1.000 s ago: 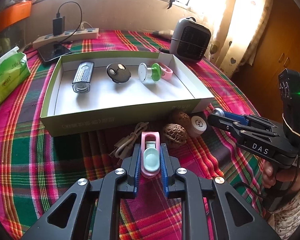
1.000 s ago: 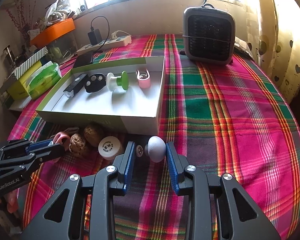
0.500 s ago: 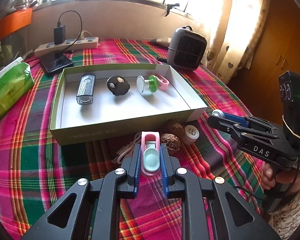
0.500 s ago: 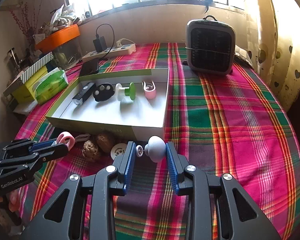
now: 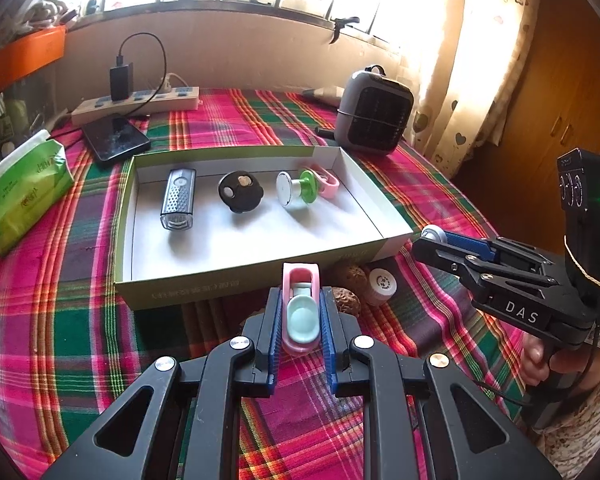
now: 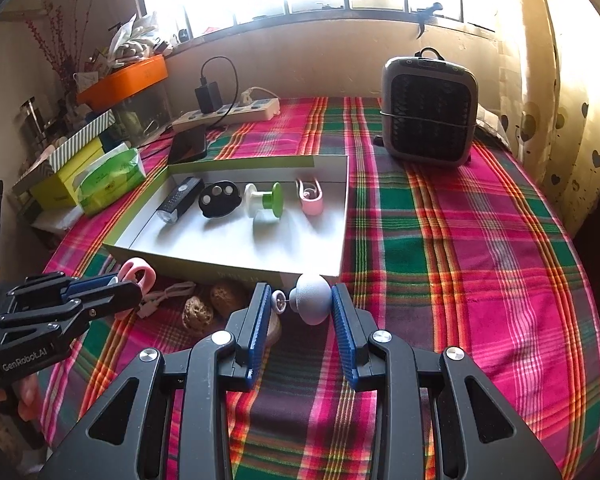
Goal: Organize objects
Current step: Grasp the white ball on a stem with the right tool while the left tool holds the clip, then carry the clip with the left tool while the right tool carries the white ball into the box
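- Left wrist view: the left gripper [image 5: 300, 320] has its ribbed blue fingers [image 5: 274, 320] pinched nearly closed on a glossy pink clip [image 5: 300, 300] with a mint oval pad, held just above the table [image 5: 60, 340], in front of the box's near wall.
- The shallow cardboard box [image 5: 204, 280], green outside and white inside, holds four things in a row: a perforated metal bike light [image 5: 177, 199], a lumpy matte black disc [image 5: 240, 191], a white-and-green spool [image 5: 296, 189], and another pink clip [image 5: 327, 180].
- Two wrinkly walnuts [image 5: 350, 278] and a small white cap [image 5: 382, 285] sit right of the held clip.
- Right wrist view: the right gripper [image 6: 300, 308] is partly open, its fingers [image 6: 342, 320] clamping a smooth pale-grey knob [image 6: 312, 298] with a little metal stud, near the box's front corner.
- Plaid woven cloth covers the table; a grey mesh-front fan heater [image 6: 430, 114] stands behind.
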`<state>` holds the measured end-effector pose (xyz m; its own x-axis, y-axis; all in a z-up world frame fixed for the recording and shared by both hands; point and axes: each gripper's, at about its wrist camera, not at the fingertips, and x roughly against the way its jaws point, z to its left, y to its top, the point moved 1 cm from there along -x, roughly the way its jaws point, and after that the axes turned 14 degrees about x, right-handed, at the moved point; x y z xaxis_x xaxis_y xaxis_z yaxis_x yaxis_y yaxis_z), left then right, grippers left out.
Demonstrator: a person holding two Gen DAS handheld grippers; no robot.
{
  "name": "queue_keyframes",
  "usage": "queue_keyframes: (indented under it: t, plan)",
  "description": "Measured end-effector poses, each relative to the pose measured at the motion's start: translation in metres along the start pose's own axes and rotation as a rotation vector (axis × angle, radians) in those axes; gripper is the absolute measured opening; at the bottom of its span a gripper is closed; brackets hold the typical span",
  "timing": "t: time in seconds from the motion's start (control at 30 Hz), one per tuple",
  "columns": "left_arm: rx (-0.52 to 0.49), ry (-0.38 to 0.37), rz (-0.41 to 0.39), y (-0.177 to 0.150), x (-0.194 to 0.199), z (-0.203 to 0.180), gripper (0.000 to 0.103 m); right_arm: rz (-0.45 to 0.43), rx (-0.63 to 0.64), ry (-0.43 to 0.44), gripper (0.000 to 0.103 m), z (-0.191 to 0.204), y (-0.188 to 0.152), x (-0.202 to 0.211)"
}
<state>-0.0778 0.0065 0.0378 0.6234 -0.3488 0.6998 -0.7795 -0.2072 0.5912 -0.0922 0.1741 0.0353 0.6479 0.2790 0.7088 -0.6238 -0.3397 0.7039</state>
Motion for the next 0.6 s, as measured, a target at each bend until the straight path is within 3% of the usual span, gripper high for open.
queue_keyframes:
  t: [0.6]
  plan:
    - [0.014, 0.018, -0.024, 0.032, -0.009, 0.015, 0.016, -0.006, 0.025, 0.019, 0.033, 0.002, 0.029, -0.021]
